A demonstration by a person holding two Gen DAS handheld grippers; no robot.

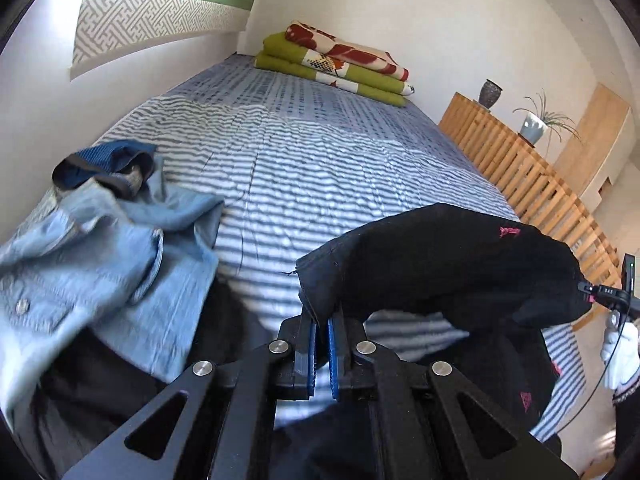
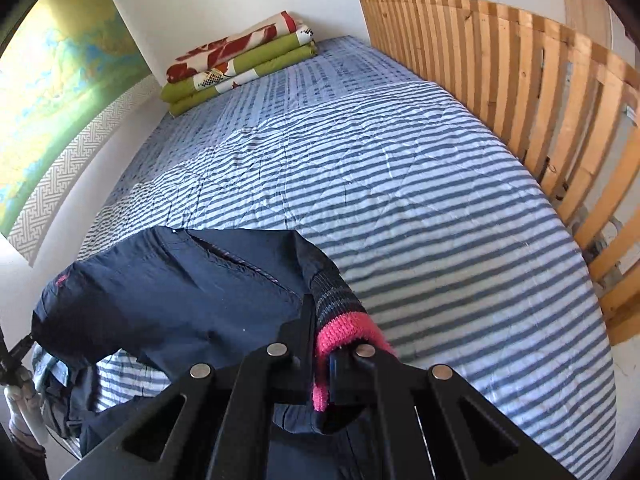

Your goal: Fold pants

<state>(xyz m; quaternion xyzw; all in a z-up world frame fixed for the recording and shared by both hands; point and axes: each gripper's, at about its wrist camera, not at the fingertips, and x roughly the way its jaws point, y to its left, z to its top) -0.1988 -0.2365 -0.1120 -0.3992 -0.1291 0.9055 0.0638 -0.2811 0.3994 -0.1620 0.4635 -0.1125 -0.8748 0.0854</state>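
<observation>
Dark navy pants (image 1: pixel 452 264) with small pink logos hang stretched between my two grippers above the striped bed (image 1: pixel 320 168). My left gripper (image 1: pixel 322 320) is shut on one corner of the pants' edge, its blue pads pinching the cloth. In the right wrist view the same pants (image 2: pixel 172 292) spread to the left, and my right gripper (image 2: pixel 322 344) is shut on their knitted pink and black waistband (image 2: pixel 344 328). The rest of the pants droops below both grippers. At the far right of the left wrist view the other gripper (image 1: pixel 608 292) shows, held by a gloved hand (image 1: pixel 622 352).
A light blue denim shirt (image 1: pixel 92 256) and a dark blue garment (image 1: pixel 108 164) lie piled at the bed's left. Folded green and red-patterned blankets (image 1: pixel 336 64) sit at the far end. A wooden slatted rail (image 2: pixel 560 120) runs along the bed's right side, with a vase (image 1: pixel 490 94) and a potted plant (image 1: pixel 536 124) behind it.
</observation>
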